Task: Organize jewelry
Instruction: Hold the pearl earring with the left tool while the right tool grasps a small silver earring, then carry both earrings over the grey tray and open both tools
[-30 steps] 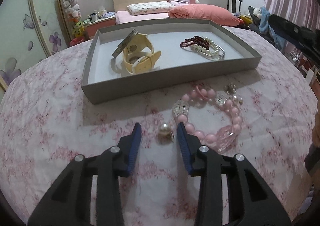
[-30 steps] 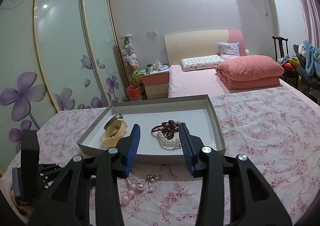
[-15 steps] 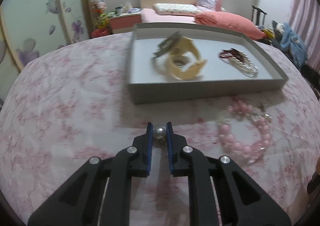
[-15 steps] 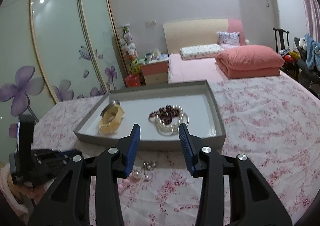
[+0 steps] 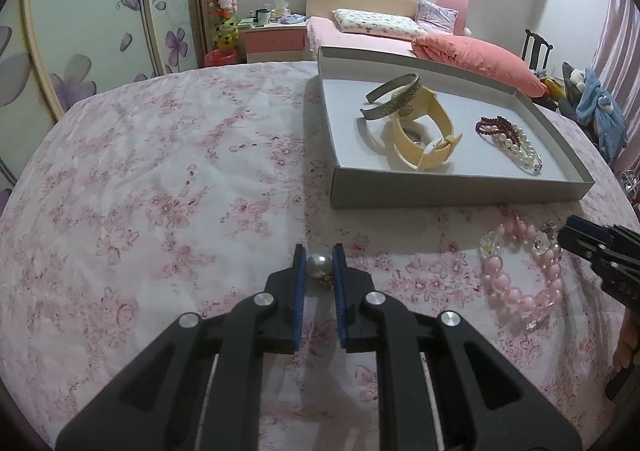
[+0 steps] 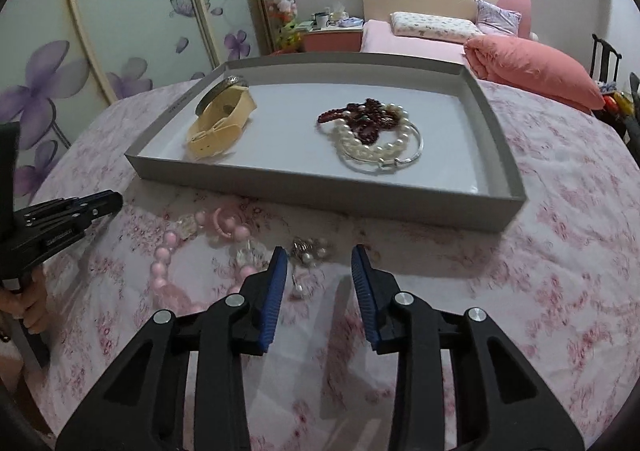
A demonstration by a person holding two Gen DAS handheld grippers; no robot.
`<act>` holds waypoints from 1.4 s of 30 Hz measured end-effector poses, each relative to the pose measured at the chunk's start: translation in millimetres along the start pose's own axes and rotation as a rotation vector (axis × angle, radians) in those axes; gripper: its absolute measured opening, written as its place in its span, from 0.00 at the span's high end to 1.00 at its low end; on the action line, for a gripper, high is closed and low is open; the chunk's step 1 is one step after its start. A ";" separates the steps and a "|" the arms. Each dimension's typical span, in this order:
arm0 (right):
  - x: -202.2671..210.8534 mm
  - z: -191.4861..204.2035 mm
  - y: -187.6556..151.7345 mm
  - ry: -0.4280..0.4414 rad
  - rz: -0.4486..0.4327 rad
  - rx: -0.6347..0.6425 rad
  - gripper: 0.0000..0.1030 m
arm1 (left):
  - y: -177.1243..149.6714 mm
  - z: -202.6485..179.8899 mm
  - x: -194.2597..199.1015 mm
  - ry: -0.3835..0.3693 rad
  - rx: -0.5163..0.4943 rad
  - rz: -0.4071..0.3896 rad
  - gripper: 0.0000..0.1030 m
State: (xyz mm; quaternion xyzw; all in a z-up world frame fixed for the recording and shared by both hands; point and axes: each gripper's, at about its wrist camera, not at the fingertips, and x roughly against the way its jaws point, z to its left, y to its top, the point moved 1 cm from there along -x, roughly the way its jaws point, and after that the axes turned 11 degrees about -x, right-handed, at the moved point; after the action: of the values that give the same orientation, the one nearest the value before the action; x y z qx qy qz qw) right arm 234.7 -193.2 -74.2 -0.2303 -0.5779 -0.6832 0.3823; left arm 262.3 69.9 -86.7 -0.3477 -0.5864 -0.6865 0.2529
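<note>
While the left tool [image 5: 319, 260] pinches a pearl earring [image 5: 319, 265] over the floral table [image 5: 160, 179], the right tool [image 6: 319, 260] is closing with nothing gripped, above a pearl cluster [image 6: 310, 251] beside the pink bead bracelet [image 6: 192, 251], near the grey tray [image 6: 320, 195].

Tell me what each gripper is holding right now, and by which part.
The left gripper is shut on the pearl earring, pinching the round pearl itself between its pads. The right gripper holds nothing; its jaws are closing above the tablecloth.
</note>
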 end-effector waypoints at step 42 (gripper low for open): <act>158.3 29.3 0.8 0.104 -0.650 0.002 0.92 | 10.5 -56.2 125.8 0.138 -0.047 -0.444 0.87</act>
State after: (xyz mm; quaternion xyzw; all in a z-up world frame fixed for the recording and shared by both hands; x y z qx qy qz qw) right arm 136.4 -205.5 52.7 0.0017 -0.6016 -0.7797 0.1736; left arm 180.8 20.4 13.3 -0.1683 -0.6135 -0.7610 0.1270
